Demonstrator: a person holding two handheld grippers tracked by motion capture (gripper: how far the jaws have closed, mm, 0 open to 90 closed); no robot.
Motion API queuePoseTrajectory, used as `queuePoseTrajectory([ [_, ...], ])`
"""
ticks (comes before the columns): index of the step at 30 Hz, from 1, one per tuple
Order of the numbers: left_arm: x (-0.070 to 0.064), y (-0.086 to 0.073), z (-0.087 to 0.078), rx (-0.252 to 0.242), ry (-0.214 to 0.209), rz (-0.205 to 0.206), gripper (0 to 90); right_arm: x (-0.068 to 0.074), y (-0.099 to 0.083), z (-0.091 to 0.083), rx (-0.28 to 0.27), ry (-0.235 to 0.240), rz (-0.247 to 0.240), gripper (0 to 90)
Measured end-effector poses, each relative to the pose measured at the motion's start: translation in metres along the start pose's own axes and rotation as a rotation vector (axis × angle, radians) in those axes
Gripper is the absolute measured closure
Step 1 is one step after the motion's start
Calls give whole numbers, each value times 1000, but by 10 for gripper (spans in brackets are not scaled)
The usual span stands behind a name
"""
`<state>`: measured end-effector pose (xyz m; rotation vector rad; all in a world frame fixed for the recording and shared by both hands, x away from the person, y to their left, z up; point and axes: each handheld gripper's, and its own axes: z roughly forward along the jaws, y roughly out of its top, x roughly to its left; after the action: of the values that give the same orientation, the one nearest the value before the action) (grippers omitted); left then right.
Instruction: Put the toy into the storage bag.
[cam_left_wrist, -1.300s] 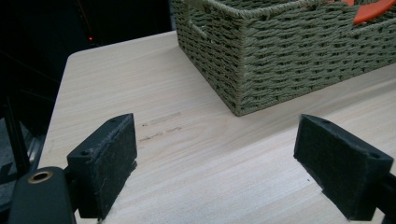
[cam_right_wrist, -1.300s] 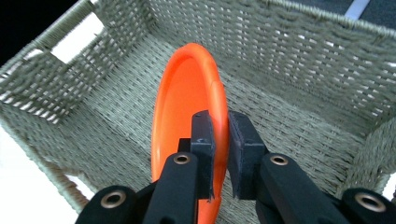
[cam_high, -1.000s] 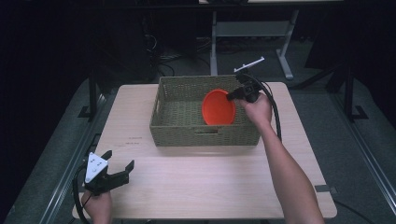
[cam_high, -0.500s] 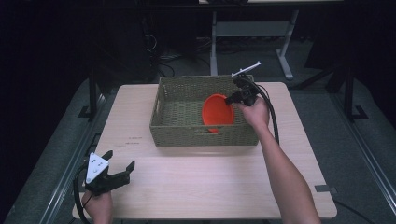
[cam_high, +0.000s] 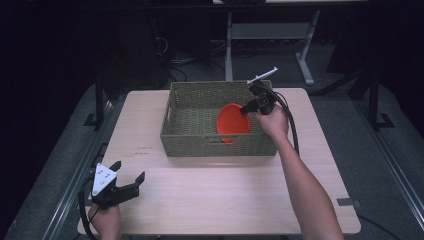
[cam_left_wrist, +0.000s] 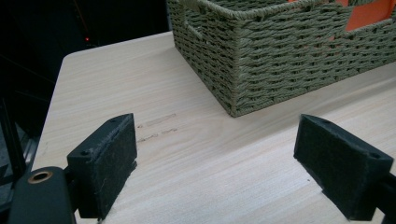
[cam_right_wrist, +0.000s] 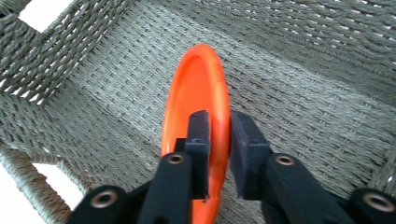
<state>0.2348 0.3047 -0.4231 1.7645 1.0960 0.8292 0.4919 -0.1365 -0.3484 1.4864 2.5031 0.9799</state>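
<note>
The right tongs clench the rim of a round orange plastic plate, held on edge inside the woven green rectangular basket at the bench's twelve o'clock. The left tongs rest released at seven o'clock.

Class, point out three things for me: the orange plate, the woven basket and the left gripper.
orange plate (cam_high: 231, 121): high view, on its orange face.
woven basket (cam_high: 190, 142): high view, on its near wall.
left gripper (cam_high: 129, 175): high view, midway between its open fingertips.
</note>
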Motion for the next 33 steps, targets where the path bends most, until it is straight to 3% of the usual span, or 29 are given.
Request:
queuePoseTrajectory([
  [8,-1,0,1,2,-5,-1,127,-2,-3,1,33,-28,-5,669],
  [21,1,-1,0,-4,-1,-12,127,-14,-12,2,43,-37,37,620],
  [33,1,-1,0,-4,1,-18,127,-16,-14,-1,39,-52,35,588],
])
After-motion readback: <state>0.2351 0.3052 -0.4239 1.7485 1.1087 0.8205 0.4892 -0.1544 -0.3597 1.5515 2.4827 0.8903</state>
